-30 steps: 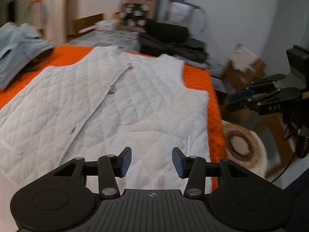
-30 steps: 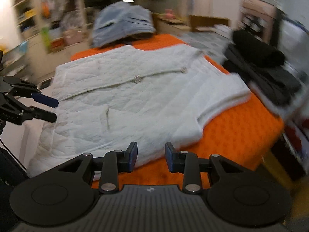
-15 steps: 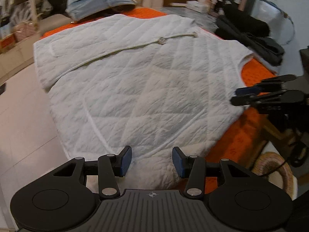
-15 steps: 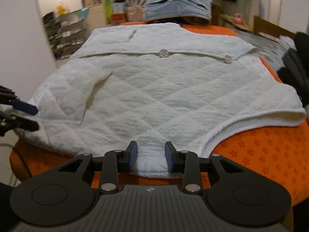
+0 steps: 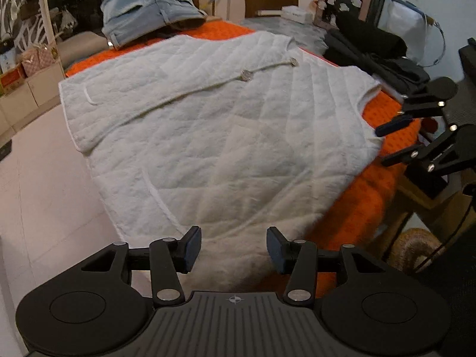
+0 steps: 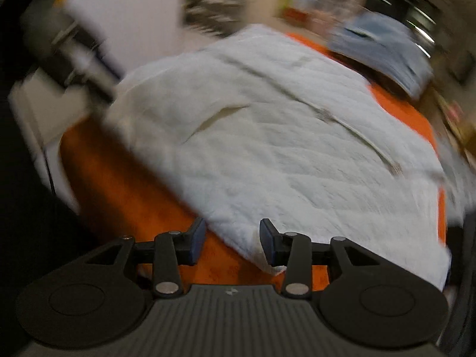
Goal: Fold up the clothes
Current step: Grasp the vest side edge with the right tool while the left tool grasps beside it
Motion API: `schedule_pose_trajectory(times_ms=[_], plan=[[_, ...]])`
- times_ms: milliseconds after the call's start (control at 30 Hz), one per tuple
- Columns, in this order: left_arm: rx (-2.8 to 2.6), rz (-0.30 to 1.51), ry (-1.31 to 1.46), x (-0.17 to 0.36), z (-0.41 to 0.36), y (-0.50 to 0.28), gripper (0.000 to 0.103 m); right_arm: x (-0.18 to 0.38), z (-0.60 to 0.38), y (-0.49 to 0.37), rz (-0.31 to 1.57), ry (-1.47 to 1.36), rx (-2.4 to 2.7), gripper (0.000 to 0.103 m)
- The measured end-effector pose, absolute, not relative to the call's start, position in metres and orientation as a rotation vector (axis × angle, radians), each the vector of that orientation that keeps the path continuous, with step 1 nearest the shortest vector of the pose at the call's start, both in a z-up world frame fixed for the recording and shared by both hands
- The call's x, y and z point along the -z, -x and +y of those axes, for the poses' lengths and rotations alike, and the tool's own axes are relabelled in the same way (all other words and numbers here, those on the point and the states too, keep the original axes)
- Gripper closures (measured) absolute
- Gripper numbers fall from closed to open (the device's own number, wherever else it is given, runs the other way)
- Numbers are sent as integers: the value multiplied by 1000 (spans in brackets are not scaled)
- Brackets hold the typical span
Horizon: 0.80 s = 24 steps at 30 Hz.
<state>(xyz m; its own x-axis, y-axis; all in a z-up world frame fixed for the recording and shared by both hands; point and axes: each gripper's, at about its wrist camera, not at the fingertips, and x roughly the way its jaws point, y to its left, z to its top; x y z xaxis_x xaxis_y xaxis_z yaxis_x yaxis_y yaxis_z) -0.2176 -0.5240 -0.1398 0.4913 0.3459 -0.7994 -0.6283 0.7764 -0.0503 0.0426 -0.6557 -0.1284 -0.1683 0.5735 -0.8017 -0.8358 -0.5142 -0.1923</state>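
Lying flat, white quilted vest (image 5: 214,136); both grippers' jaws just widening, grasping nothing.

White quilted vest (image 5: 214,136); orange mat (image 5: 369,196); light-blue jeans (image 5: 148,3).

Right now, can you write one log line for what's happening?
stage: reaching | white vest: flat, unfolded | left claw: opening, empty | right claw: opening, empty, at vest edge

floor (image 5: 35,196): pale tiles | wall (image 5: 440,3): white | shelving (image 5: 26,68): far left, seemingly cluttered
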Motion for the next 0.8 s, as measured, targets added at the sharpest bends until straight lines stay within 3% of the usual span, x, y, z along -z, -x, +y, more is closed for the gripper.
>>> schedule_pose_trajectory(times_ms=[267, 300, 333, 633, 800], plan=[[-748, 918, 346, 149, -554, 185, 42, 162, -660, -42, -153, 1408, -2068, 59], [-766, 924, 337, 151, -556, 181, 42, 162, -661, -43, -198, 1418, -2072, 78], [-784, 930, 328, 152, -559, 177, 41, 160, -661, -44, -220, 1414, -2075, 85], [-852, 930, 231, 163, -572, 160, 33, 109, -650, -57, -73, 1214, -2104, 89], [-904, 931, 110, 170, -583, 161, 34, 89, -647, -60, -18, 1144, -2075, 90]])
